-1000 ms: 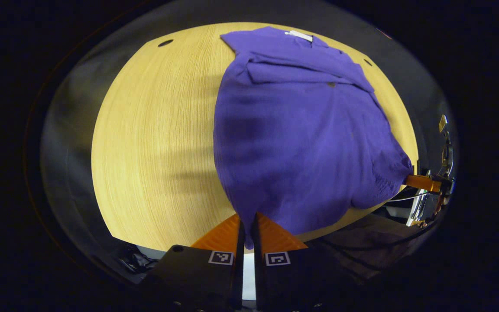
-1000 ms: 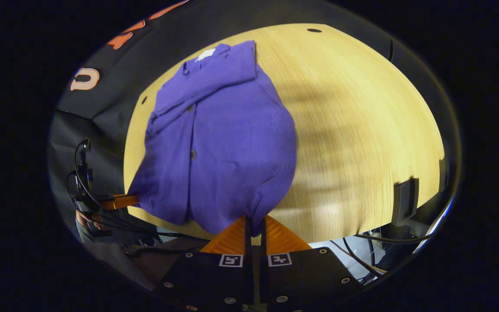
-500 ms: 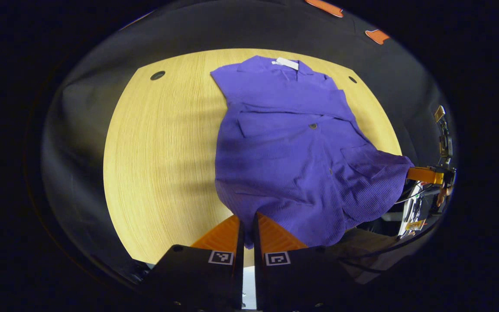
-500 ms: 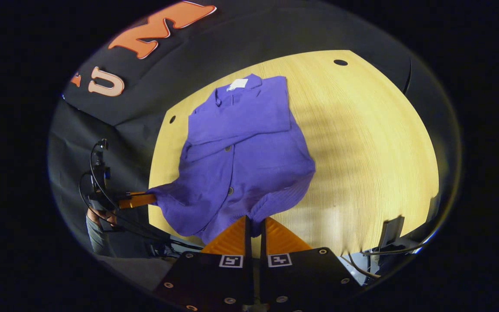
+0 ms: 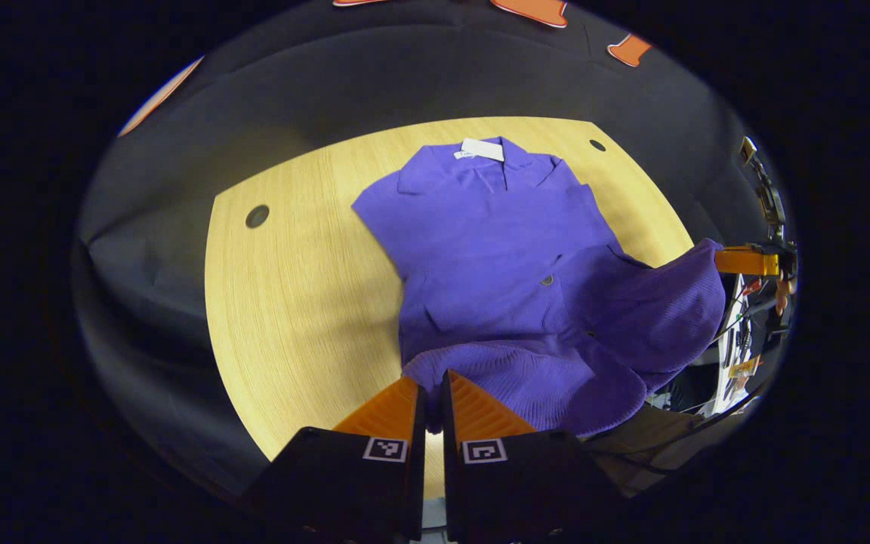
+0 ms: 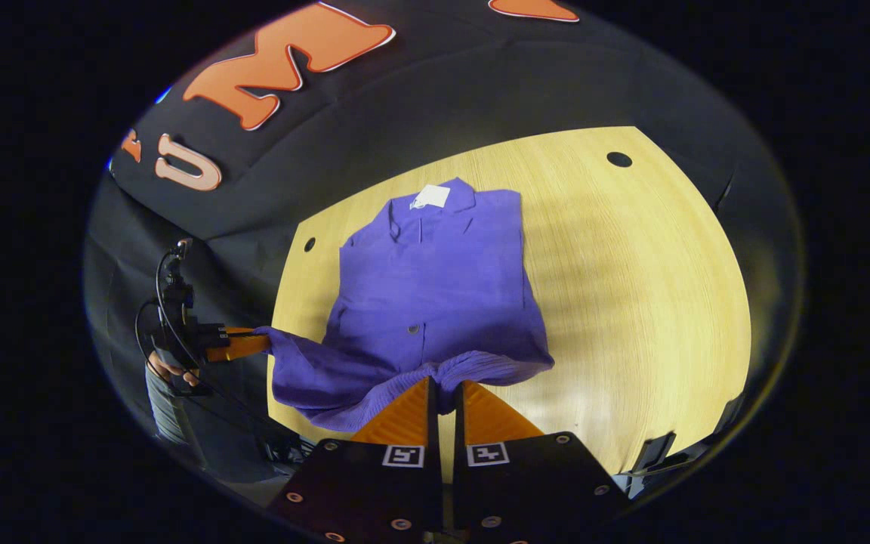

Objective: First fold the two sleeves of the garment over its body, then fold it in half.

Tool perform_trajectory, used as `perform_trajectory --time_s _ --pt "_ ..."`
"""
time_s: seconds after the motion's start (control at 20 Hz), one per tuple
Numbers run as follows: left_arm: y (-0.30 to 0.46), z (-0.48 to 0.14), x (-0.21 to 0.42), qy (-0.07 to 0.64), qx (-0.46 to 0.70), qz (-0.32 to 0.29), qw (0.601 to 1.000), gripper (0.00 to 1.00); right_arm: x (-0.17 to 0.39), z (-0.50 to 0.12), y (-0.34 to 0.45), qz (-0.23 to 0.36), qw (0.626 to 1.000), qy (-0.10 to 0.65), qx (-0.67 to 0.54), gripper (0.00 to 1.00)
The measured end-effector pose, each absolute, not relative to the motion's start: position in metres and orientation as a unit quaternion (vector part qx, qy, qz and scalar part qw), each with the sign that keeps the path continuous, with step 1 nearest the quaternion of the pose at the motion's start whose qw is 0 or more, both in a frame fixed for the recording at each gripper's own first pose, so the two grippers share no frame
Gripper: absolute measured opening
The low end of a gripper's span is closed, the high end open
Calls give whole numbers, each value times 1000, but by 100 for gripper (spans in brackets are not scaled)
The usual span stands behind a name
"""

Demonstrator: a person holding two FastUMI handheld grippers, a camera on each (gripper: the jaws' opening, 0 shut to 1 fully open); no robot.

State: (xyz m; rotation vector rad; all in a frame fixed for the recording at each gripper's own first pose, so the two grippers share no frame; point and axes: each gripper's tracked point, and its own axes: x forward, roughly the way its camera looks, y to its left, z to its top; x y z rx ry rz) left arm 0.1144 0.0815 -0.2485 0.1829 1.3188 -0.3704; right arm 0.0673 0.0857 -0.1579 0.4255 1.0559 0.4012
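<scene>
A purple button-up garment (image 5: 495, 249) lies on the wooden table (image 5: 291, 302), collar and white tag at the far end, both sleeves folded over its body. Its near hem is lifted off the table. My left gripper (image 5: 433, 385) is shut on one hem corner. In the right gripper view the same garment (image 6: 435, 279) shows, with my right gripper (image 6: 444, 387) shut on the other hem corner. The right gripper (image 5: 729, 261) appears far right in the left gripper view, the left gripper (image 6: 242, 346) far left in the right gripper view.
The light wooden table (image 6: 631, 302) has small round holes (image 5: 257, 216) near its far corners. Black cloth walls stand behind it. A hand (image 6: 167, 369) and cables show at the left of the right gripper view.
Both grippers have risen and moved forward with the hem. The lower part of the garment has lifted off the table and now curls toward the collar.
</scene>
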Motion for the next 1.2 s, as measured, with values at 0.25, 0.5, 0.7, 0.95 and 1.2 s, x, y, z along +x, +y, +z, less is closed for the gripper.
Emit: perform_trajectory --time_s 0.25,0.5,0.7,0.95,1.2 --pt "72 -234 174 595 72 -201 775 12 104 -157 74 140 836 494 195 6" --pt "76 -252 228 605 84 -211 763 12 148 -162 67 115 827 508 212 6" --pt "77 -278 257 619 110 -193 753 12 186 -183 62 126 814 532 196 6" --pt "62 -302 282 618 149 -189 749 12 234 -197 72 167 804 539 189 6" --pt "71 -304 324 613 108 -161 766 12 284 -204 69 179 808 523 202 6"
